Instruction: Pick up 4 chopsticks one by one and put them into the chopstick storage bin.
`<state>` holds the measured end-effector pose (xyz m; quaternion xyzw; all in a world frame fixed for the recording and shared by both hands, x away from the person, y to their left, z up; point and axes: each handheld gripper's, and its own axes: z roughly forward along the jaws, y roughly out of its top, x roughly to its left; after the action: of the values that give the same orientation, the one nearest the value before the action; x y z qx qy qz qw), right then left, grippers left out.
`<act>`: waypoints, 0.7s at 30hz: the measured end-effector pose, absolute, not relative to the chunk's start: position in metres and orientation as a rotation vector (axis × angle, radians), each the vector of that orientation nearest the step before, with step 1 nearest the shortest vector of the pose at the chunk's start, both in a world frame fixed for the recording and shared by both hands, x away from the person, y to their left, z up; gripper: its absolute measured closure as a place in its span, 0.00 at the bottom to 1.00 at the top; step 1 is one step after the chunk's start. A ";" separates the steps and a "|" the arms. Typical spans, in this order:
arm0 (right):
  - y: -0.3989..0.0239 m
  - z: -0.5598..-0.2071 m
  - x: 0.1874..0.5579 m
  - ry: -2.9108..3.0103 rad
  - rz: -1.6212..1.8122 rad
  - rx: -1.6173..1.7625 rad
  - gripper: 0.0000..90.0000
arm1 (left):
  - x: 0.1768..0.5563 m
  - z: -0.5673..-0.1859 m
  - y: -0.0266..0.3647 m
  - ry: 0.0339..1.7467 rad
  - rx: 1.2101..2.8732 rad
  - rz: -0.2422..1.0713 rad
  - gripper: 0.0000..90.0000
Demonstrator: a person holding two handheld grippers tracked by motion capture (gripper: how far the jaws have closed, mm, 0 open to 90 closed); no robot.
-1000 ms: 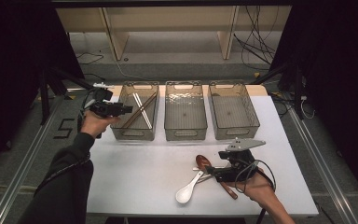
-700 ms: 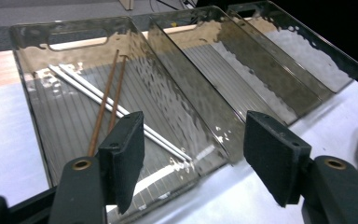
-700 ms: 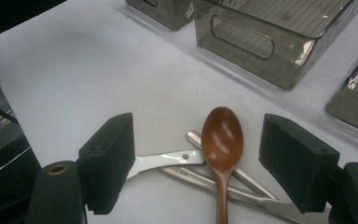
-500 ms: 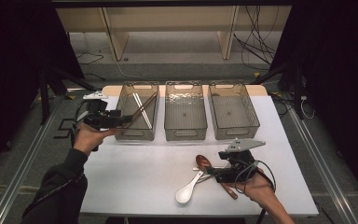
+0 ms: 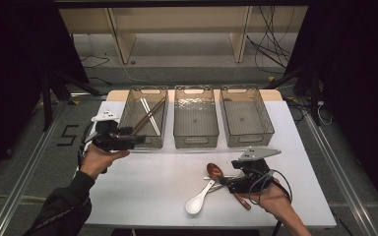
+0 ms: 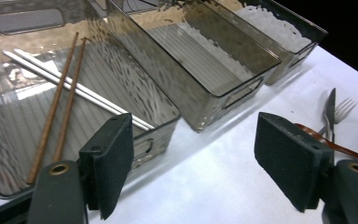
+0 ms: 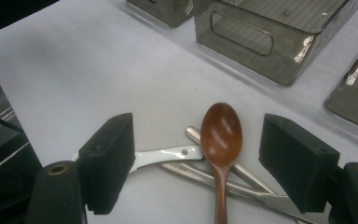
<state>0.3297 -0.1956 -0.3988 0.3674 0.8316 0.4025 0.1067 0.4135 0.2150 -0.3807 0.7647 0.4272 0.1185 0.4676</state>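
- Left gripper (image 5: 137,140): seen at centre left of the high view, held level at the near left corner of the left bin (image 5: 126,116). Its jaws stand spread and have just been opening; nothing lies between them. In the left gripper view the two black pads frame bare table (image 6: 205,177) in front of the bins.
- Left bin contents: a pair of brown wooden chopsticks (image 6: 58,107) and a pair of white chopsticks (image 6: 74,88) lie crossed on the ribbed floor of the bin.
- Middle bin (image 5: 195,133) and right bin (image 5: 248,135): stand side by side to the right of the left bin, along the far edge of the table, close together.
- Right gripper (image 5: 225,186): seen at lower right of the high view, low over the table. Its jaws stand spread, pinching nothing.
- Brown wooden spoon (image 7: 221,133): lies on the table between the spread jaws in the right gripper view, bowl pointing away from the gripper, touching neither pad. It rests across metal cutlery (image 7: 200,177).
- White ladle spoon (image 5: 199,198): lies on the table at lower centre of the high view, its handle running under the wooden spoon.
- A fork (image 6: 344,111) and a knife (image 6: 330,112) show at the right edge of the left gripper view, beside the wooden spoon's handle.
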 end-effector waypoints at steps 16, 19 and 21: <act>-0.197 -0.405 0.332 2.468 1.152 1.091 0.31 | 0.389 -0.392 0.210 0.998 1.863 0.332 0.26; -0.198 -0.407 0.332 2.470 1.150 1.094 0.31 | 0.386 -0.393 0.210 0.997 1.860 0.329 0.26; -0.199 -0.408 0.333 2.474 1.147 1.095 0.31 | 0.382 -0.393 0.210 0.991 1.856 0.331 0.25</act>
<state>0.3328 -0.1986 -0.4076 0.3707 0.8376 0.3882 0.1014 0.3825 0.2101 -0.3926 0.7624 0.4068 0.1360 0.4844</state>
